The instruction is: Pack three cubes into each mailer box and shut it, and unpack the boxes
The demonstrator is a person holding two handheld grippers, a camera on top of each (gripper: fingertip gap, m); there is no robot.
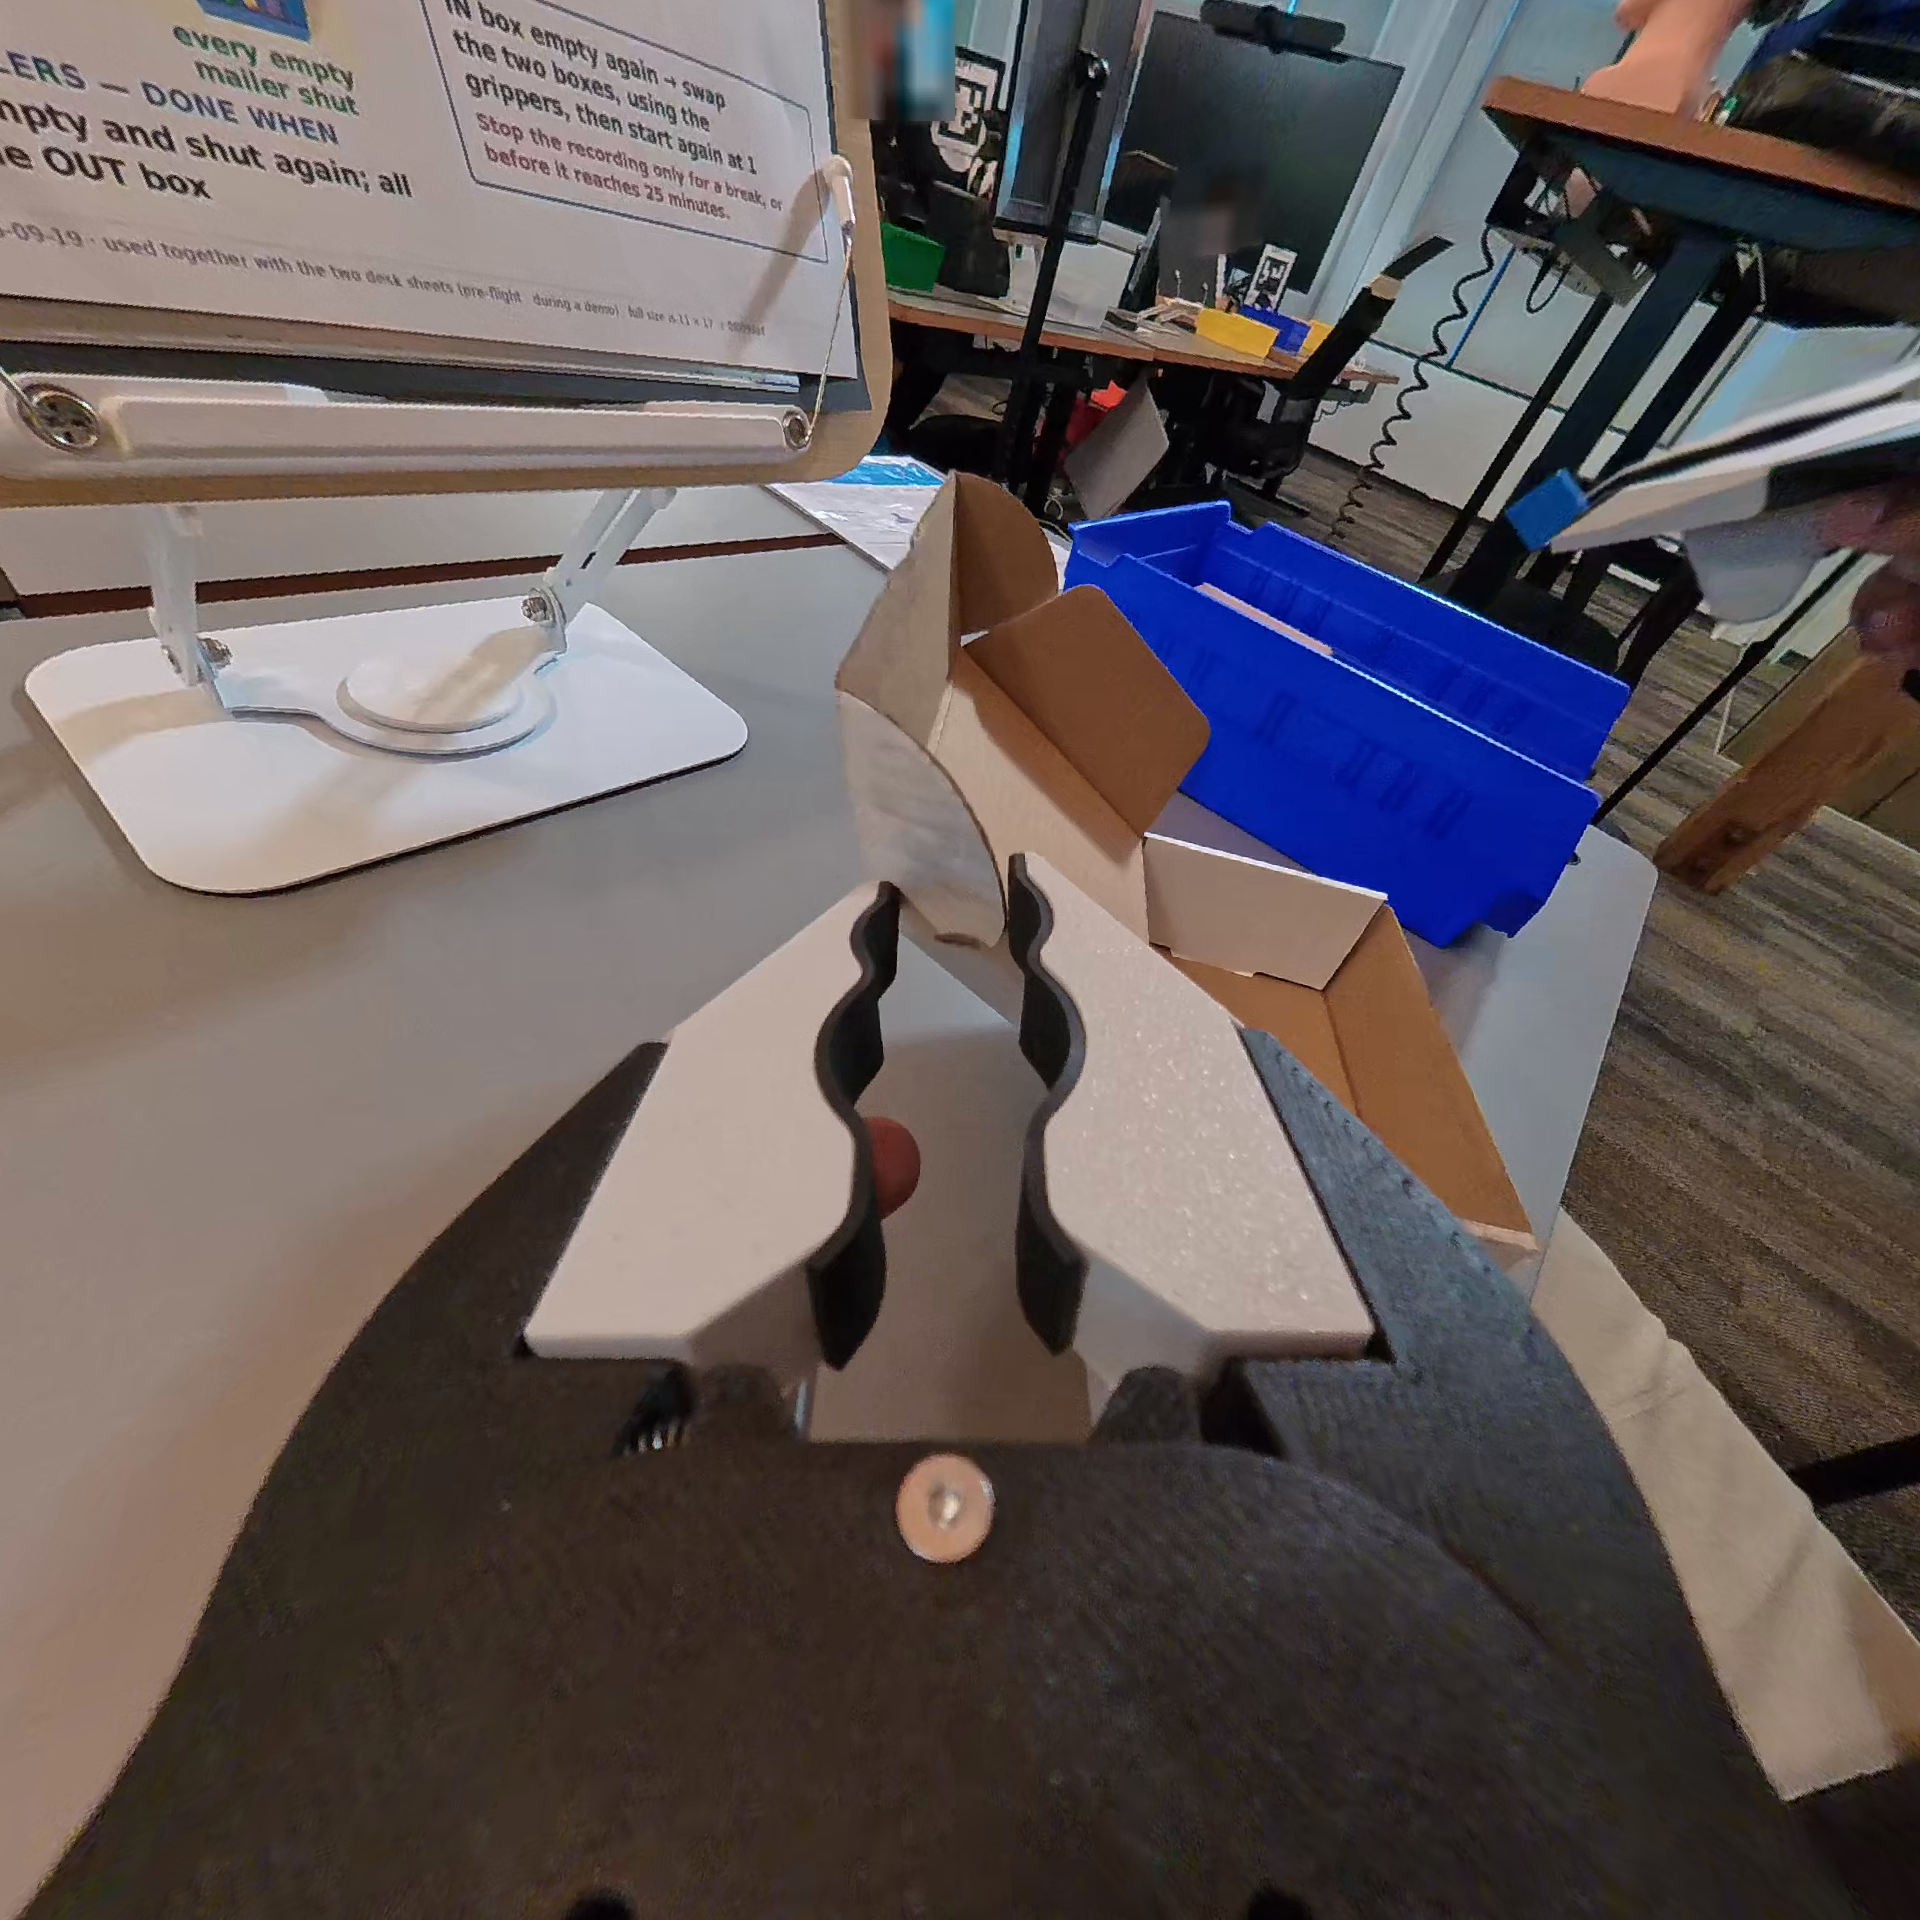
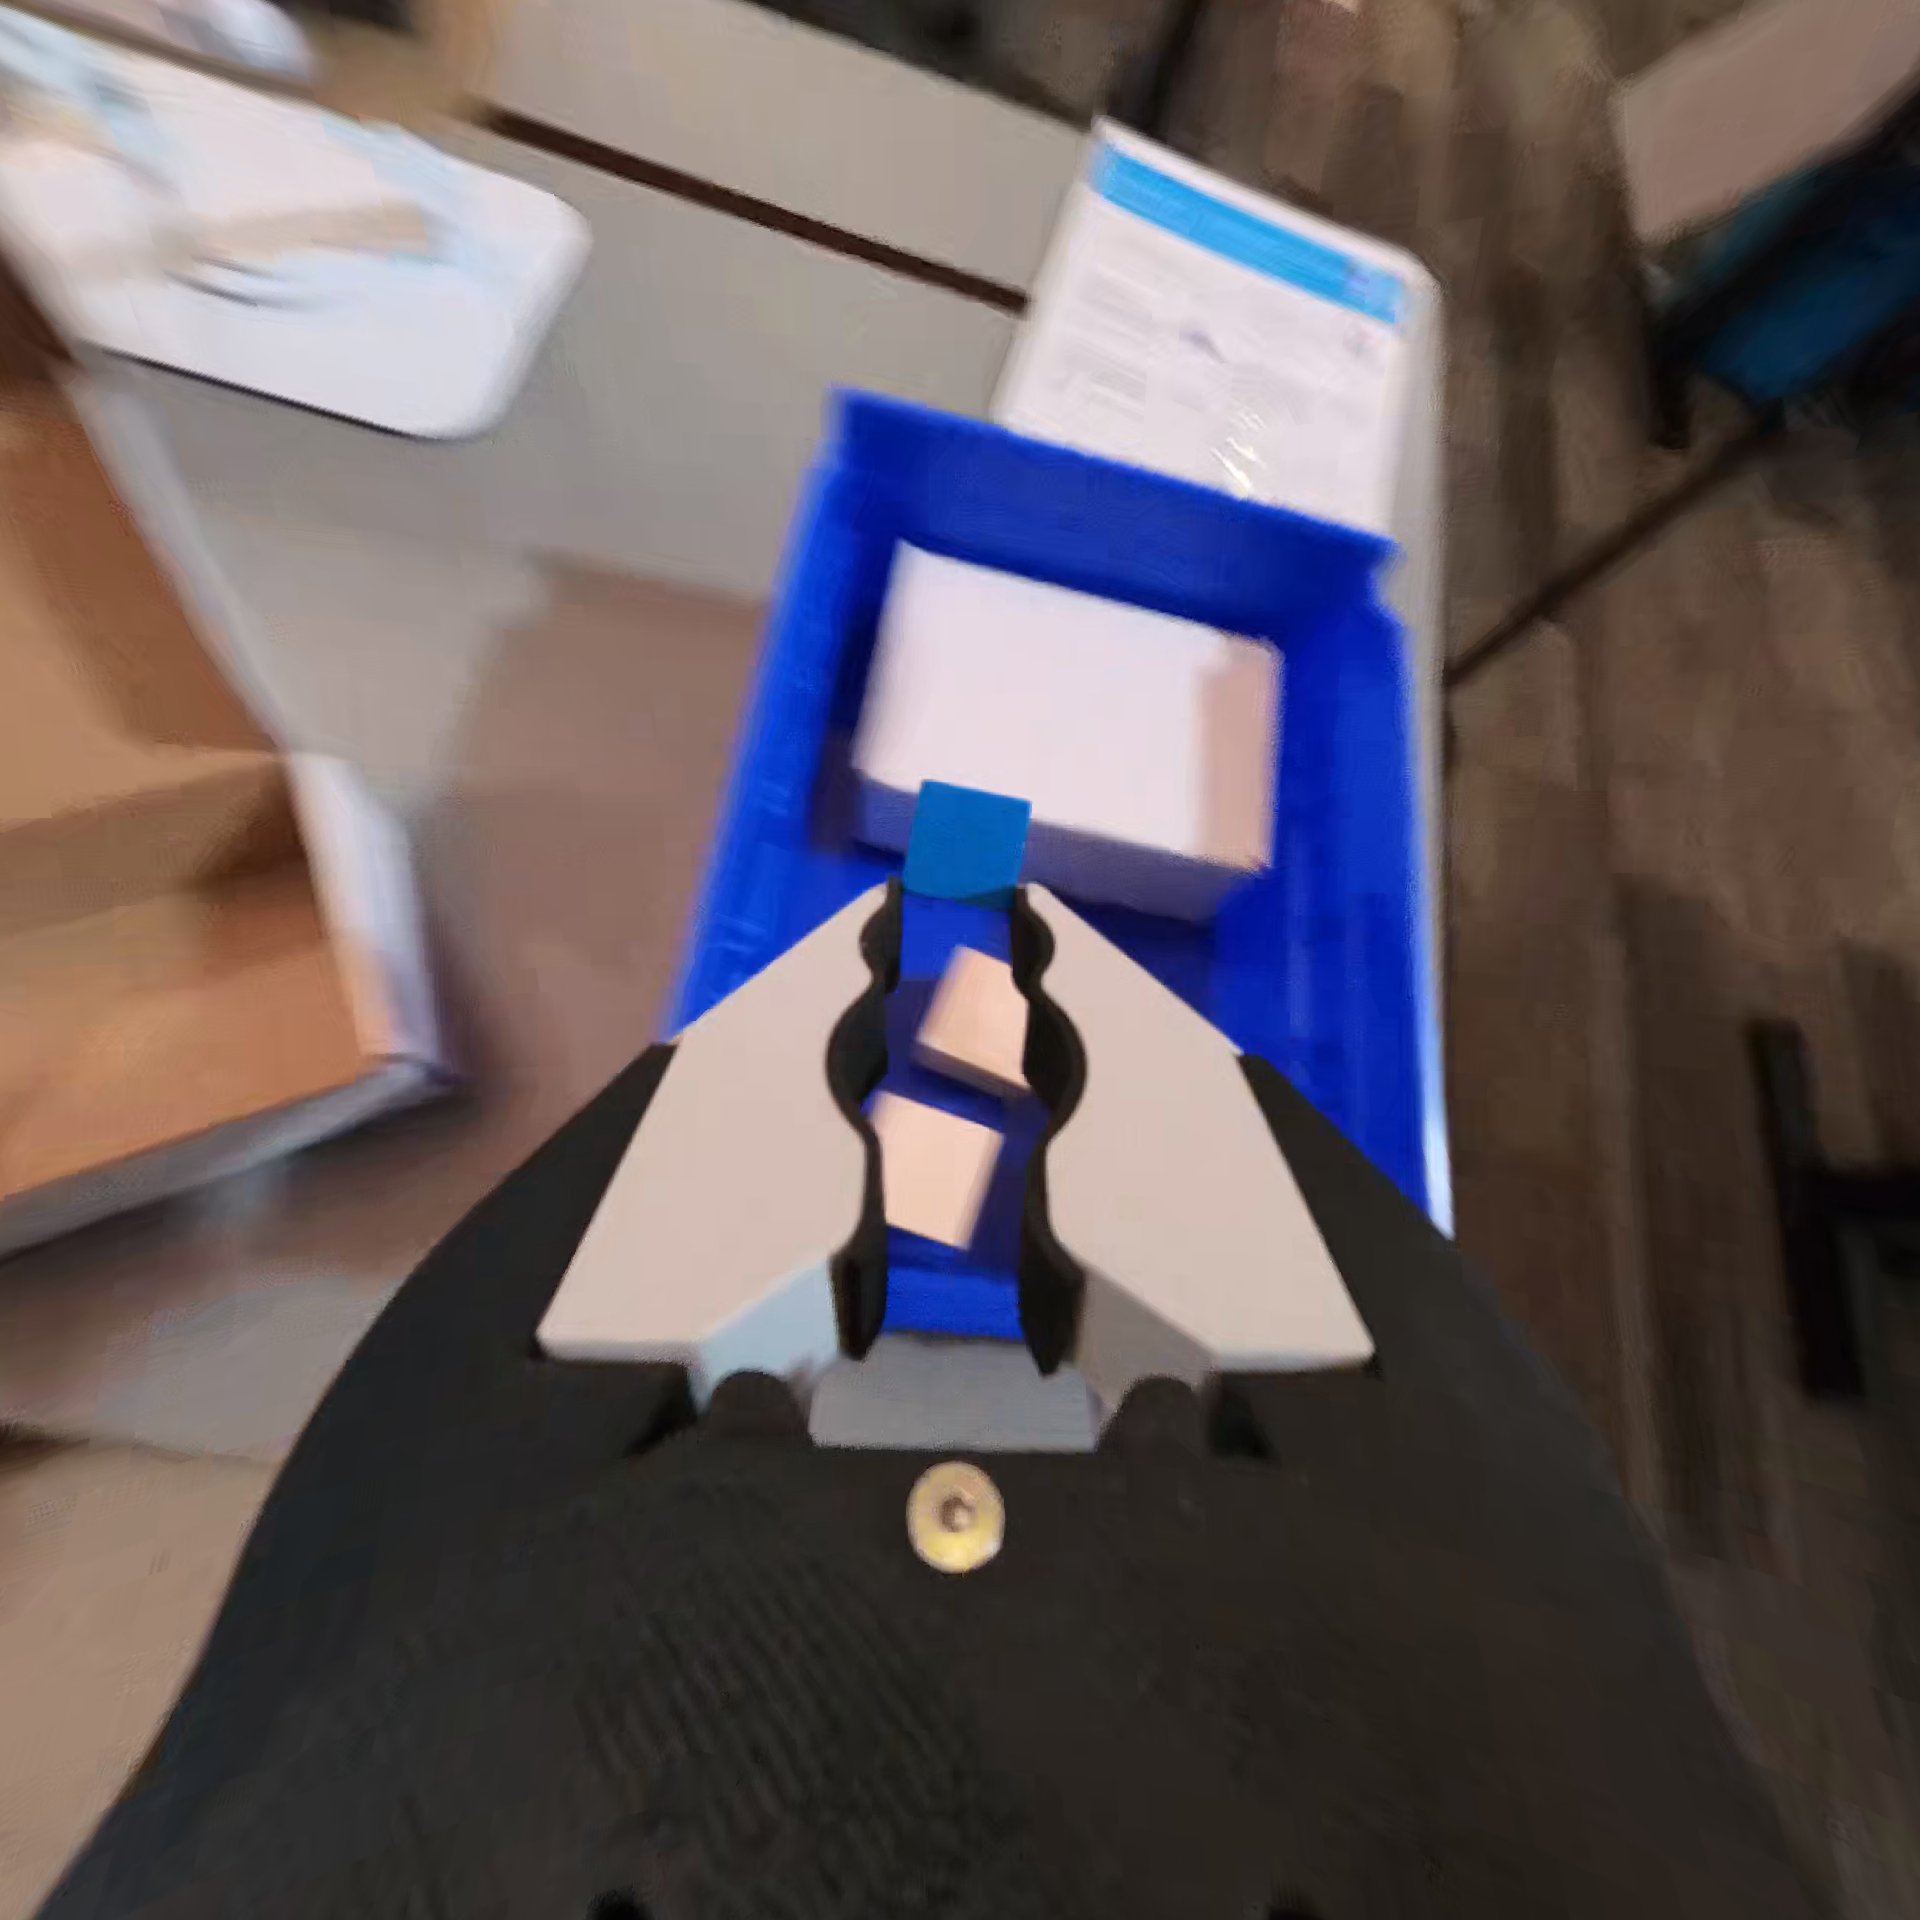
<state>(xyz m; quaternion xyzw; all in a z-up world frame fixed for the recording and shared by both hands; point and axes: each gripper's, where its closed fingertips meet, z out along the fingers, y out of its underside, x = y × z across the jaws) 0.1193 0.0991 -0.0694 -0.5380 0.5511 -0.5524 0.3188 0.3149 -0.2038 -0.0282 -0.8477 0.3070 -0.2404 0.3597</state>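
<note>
An open cardboard mailer box (image 1: 1371,1049) lies on the grey table, white outside and brown inside, its lid (image 1: 1081,686) raised. My left gripper (image 1: 951,896) has its jaws apart, and the lid's rounded side flap (image 1: 920,800) sits right at the fingertips. My right gripper (image 2: 956,891) is shut on a blue cube (image 2: 966,842) over the blue bin (image 2: 1049,488). It also shows in the left wrist view (image 1: 1548,509). The bin holds a shut white mailer box (image 2: 1070,707) and two tan cubes (image 2: 971,1013) (image 2: 935,1174). The right wrist view is blurred.
A white document stand (image 1: 395,727) carrying a printed sheet stands at the table's back left. The blue bin (image 1: 1403,748) sits by the table's right edge. A laminated sheet (image 2: 1226,312) lies behind it. Carpet floor and other desks lie beyond. Tip to tip, the grippers are about 35 centimetres apart.
</note>
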